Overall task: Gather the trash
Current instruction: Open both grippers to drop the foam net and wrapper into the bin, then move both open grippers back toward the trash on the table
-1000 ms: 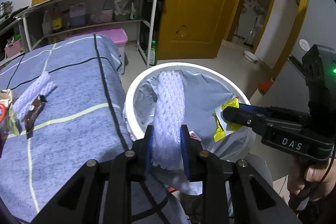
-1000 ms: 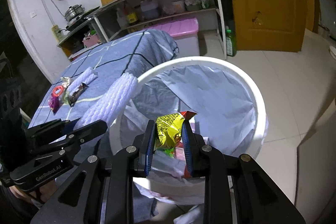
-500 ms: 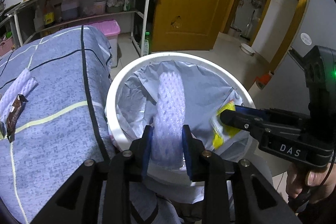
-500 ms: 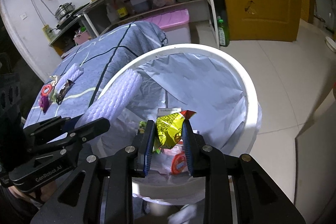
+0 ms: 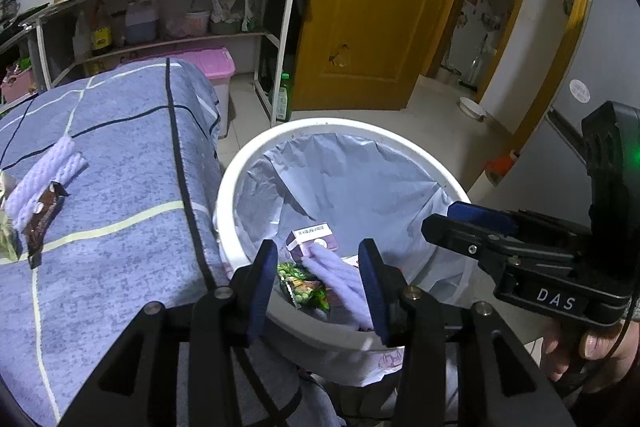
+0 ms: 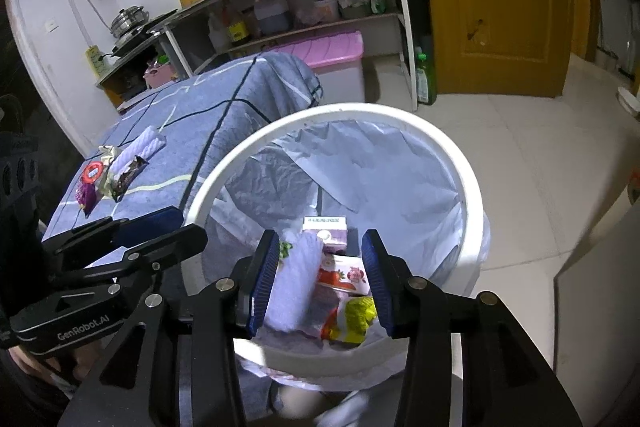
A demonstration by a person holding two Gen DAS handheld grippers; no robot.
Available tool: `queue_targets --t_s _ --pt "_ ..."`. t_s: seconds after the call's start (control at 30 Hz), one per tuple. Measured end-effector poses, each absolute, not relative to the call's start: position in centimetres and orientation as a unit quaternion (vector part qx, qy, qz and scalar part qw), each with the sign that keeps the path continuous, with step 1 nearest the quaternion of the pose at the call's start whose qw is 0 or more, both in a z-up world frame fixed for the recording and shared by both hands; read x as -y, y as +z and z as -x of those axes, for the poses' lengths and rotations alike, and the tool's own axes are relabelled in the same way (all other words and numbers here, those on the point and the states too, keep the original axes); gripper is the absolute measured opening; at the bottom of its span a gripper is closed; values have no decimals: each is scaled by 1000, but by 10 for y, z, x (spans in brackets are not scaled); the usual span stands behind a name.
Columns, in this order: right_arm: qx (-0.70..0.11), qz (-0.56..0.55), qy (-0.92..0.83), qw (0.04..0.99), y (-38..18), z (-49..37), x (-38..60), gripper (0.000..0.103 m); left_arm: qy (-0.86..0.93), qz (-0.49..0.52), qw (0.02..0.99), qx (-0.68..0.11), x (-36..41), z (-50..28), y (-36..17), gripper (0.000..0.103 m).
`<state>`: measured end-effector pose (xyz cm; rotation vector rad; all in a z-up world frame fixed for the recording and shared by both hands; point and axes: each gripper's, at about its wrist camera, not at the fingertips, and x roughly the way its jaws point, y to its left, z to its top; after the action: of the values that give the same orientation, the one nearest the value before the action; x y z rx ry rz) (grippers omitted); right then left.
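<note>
White foam net (image 6: pixel 298 283) and yellow wrapper (image 6: pixel 354 317) are lying in the bin (image 6: pixel 472 187); my left gripper (image 5: pixel 318 285) and right gripper (image 6: pixel 320 281) jaws have just been opening, gripping nothing, bin rim at twelve o'clock.

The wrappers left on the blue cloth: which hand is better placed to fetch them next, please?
Probably the left gripper: both stand open over the bin, but the wrappers lie on its side, the right gripper being farther off.
</note>
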<state>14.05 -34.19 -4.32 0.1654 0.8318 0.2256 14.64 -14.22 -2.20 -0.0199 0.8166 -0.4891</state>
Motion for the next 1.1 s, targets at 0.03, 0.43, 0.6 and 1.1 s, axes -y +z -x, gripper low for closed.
queue_targets --t_s 0.03,0.43,0.6,1.1 --pt "-400 -78 110 906 -41 -140 341 44 -234 10 890 -391 140 -145 -21 44" --pt "-371 -49 142 916 -18 -121 308 44 -212 19 905 -369 115 -125 -7 44" --pt "-365 -42 159 916 -13 -116 294 44 -195 22 912 -361 101 -118 -3 44" --pt "-361 -21 213 908 -9 -112 247 48 -123 33 931 -341 47 -99 3 46"
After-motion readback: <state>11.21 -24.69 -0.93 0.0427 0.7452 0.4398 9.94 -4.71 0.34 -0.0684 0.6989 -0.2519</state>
